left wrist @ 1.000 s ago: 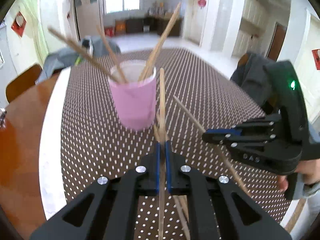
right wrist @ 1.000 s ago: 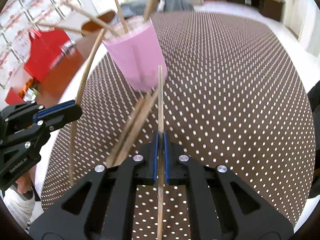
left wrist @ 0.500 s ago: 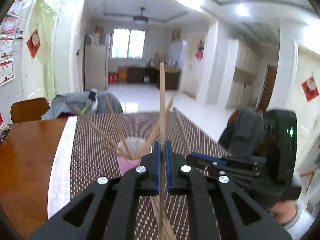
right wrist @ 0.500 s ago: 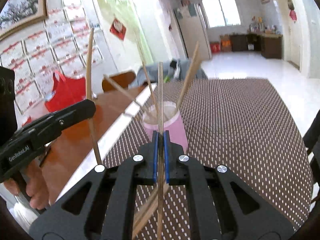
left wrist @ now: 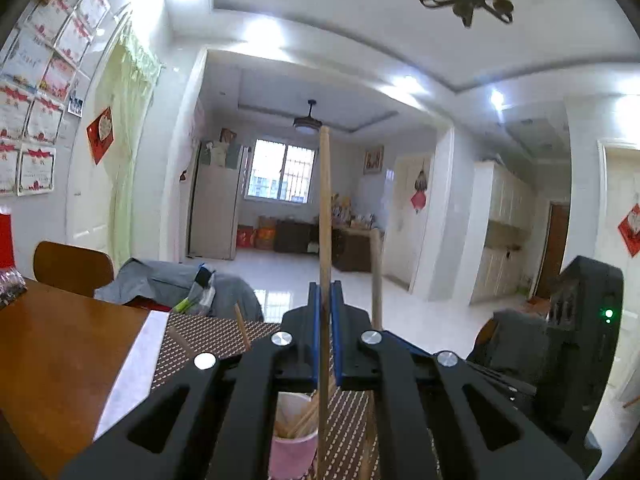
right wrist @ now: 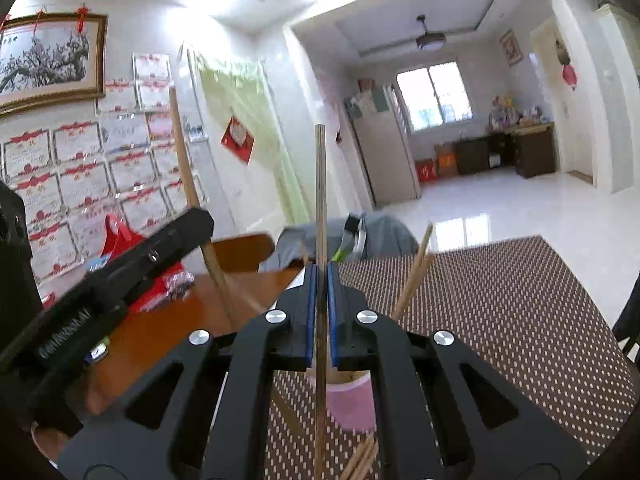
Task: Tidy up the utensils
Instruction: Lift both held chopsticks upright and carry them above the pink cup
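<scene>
Grippers point out level over the table. The left gripper (left wrist: 325, 300) pinches one chopstick (left wrist: 324, 208) tight, standing up. The right gripper (right wrist: 321, 280) pinches another chopstick (right wrist: 320, 184) the same way. Just below sits the pink cup (right wrist: 352, 404) holding more sticks on the dotted mat (right wrist: 500, 304). Both hands have lifted and tipped up since a second ago.

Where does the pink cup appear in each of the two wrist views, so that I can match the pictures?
Left wrist view: the pink cup is at the bottom centre, seen between the gripper's arms, with chopsticks in it.
Right wrist view: the pink cup is low, just right of centre, partly hidden by the gripper.
Shared landmark: the dotted brown mat under the cup.
</scene>
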`<state>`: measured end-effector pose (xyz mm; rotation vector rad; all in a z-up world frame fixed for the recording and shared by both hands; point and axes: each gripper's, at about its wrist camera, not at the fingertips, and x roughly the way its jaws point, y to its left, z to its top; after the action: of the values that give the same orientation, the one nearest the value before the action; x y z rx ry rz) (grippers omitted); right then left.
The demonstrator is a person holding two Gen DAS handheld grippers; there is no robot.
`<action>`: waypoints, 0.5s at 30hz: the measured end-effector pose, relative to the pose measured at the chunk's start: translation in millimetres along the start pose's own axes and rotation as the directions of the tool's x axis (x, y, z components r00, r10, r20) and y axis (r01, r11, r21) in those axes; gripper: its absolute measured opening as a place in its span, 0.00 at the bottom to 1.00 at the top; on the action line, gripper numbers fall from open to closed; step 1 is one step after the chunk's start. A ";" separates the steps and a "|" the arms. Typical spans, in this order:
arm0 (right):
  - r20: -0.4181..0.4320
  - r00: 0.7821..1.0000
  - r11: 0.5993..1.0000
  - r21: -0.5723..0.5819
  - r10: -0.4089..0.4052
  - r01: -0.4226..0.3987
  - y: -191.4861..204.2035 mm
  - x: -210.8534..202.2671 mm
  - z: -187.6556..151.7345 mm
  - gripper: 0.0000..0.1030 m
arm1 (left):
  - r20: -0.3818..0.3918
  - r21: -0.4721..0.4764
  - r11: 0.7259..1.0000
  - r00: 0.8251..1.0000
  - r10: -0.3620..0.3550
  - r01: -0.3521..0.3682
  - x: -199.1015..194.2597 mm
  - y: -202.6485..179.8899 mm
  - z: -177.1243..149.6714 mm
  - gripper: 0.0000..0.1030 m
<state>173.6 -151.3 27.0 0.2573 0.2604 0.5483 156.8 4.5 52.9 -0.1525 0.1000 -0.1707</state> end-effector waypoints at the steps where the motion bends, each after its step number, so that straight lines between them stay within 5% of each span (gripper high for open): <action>1: 0.029 1.000 1.000 -0.003 -0.009 0.009 1.2 2.7 0.8 0.06 | 0.012 -0.023 1.000 1.000 -0.001 0.002 2.4 4.0 -0.2 0.05; 9: 0.188 0.980 0.998 -0.003 -0.060 0.062 3.8 17.4 2.4 0.06 | 0.102 -0.026 0.998 0.993 0.064 -0.062 18.8 16.1 -4.0 0.05; 15: 0.223 0.972 0.998 0.024 -0.067 0.063 -3.7 31.3 7.0 0.06 | 0.129 -0.007 0.994 0.986 0.109 -0.109 31.7 20.1 -12.9 0.06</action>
<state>203.2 -138.6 27.0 0.3234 0.0542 0.4480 189.6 16.6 34.3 -0.1575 -0.0208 -0.0512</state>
